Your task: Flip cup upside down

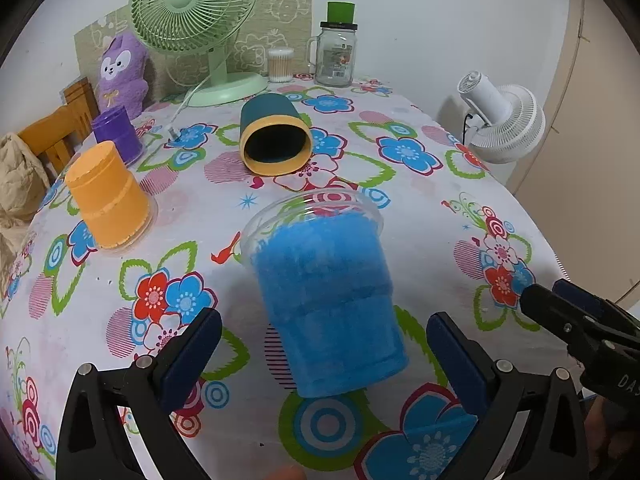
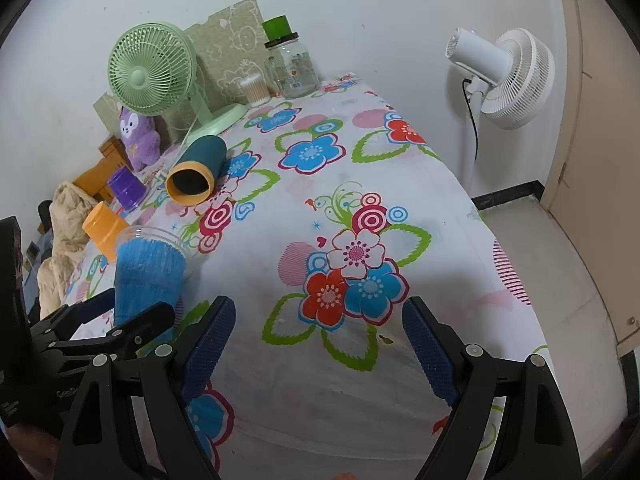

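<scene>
While the left gripper [image 1: 324, 344] sits with its blue pads [image 1: 192, 356] spread wide either side of the blue cup [image 1: 328, 300], neither pad touches the wall; cup stands rim-up on the floral tablecloth [image 1: 420, 216], clear plastic with blue fuzzy lining, looks tilted toward 11 o'clock in the left wrist view, though fisheye may account for that; right gripper [image 2: 320, 344] also spread, nothing between its fingers, hovering over bare cloth at the cup's 3 o'clock; orange cup [image 1: 108, 196] at 10 o'clock and purple cup [image 1: 118, 132] beyond it already sit mouth-down; teal tumbler [image 1: 276, 136] lies on its side at 12 o'clock. My read: grasp not yet made; close on the mid-body, below the flared clear rim; thin plastic, so squeeze lightly; lift clear before rolling the wrist, then set down between the orange cup and the tumbler.
</scene>
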Motion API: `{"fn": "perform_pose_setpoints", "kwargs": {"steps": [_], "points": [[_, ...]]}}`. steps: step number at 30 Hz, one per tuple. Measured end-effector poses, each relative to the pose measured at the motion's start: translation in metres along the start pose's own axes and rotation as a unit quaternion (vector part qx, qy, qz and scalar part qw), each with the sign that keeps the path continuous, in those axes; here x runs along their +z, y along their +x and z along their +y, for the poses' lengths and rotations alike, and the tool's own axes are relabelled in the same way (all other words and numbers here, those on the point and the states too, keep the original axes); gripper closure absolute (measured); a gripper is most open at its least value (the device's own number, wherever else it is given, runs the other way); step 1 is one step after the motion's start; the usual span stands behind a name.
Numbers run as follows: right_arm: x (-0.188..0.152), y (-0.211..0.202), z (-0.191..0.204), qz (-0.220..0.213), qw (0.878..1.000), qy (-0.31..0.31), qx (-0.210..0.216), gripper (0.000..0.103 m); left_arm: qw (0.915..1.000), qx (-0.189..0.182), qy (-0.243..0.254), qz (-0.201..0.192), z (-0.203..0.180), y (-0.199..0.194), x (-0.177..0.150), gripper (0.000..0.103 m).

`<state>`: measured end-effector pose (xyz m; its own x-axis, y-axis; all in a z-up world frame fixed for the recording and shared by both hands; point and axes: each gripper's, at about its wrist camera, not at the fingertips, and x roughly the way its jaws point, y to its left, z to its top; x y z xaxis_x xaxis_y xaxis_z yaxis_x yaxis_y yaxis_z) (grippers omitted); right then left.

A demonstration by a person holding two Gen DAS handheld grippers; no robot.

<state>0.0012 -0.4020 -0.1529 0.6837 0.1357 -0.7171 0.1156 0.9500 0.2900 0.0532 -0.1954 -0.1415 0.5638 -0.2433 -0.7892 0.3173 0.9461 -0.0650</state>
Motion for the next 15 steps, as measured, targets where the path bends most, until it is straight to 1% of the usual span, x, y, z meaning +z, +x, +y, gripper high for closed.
{"fn": "perform_pose_setpoints", "kwargs": {"steps": [3,6,12,14,15], "points": [[-0.0003,0.0000,0.0004,0.002,1.000,0.000,0.000,0.015,1.0000,0.002,0.000,-0.002,0.0009,0.0005,-0.0010,0.001],[-0.0003,-0.0006,0.0010,0.001,1.000,0.000,0.001,0.015,1.0000,0.001,0.004,-0.001,0.0005,0.0018,-0.0029,0.003],[-0.0005,-0.0002,0.0018,0.002,1.000,0.000,0.002,0.015,0.9999,0.001,0.011,0.006,-0.0014,0.0048,-0.0054,0.017],[-0.0008,-0.0001,0.0023,0.002,1.000,-0.001,0.002,0.015,0.9999,0.001,0.011,0.009,-0.0011,0.0061,-0.0062,0.025],[-0.0012,0.0002,0.0028,0.003,1.000,-0.001,0.002,0.015,0.9999,0.000,0.009,0.011,-0.0005,0.0066,-0.0064,0.028]]}}
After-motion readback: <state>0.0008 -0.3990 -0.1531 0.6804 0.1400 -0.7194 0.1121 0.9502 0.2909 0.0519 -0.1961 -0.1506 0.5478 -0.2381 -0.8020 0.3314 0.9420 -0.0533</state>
